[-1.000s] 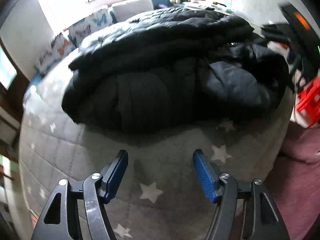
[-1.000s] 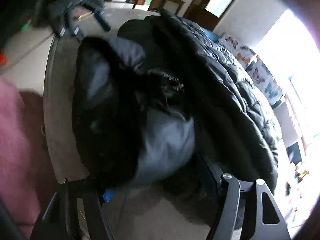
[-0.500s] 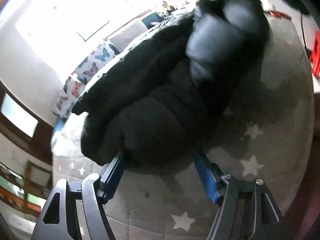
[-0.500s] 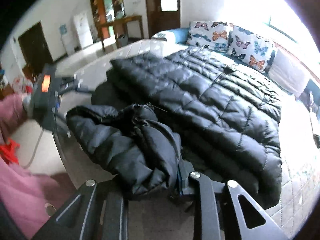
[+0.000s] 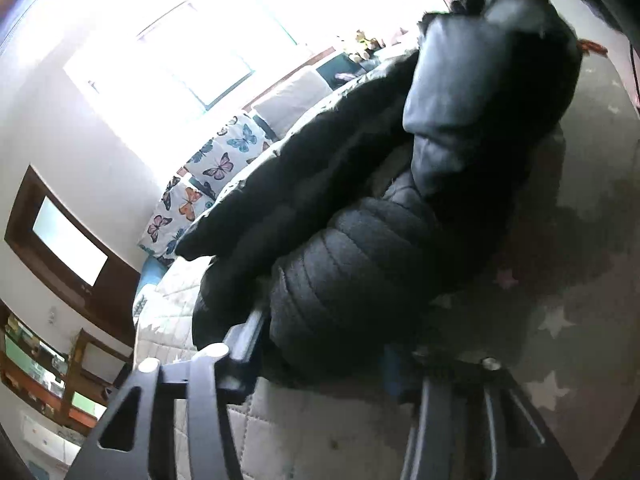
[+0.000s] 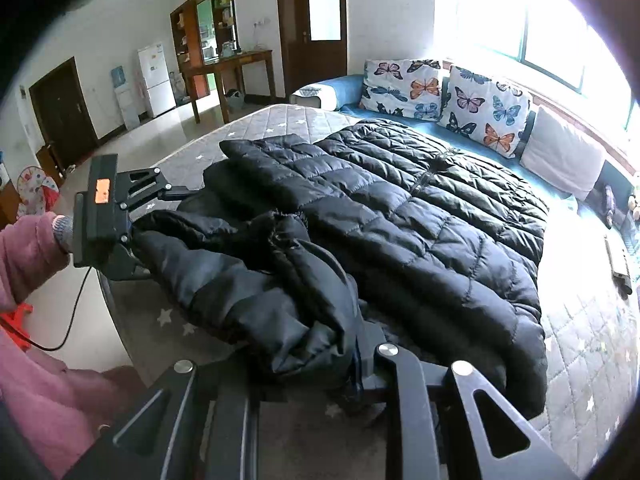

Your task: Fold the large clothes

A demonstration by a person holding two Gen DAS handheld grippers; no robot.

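Gripping black jacket [image 6: 400,216] hem | both hand-held grippers level, clamped

Black quilted jacket [image 6: 420,208], collar end lifted

A home was shown: a quilted bed [image 6: 592,344] was set beside a window [image 6: 532,20], with butterfly cushions [image 6: 486,114], a fridge [image 6: 156,76], wooden shelves [image 6: 208,28] and a table [image 6: 232,68] behind.

Butterfly-print cushions [image 6: 452,92] line a blue sofa [image 6: 332,90] behind the star-patterned mattress [image 6: 264,120]; a white fridge [image 6: 156,76] stands far off.
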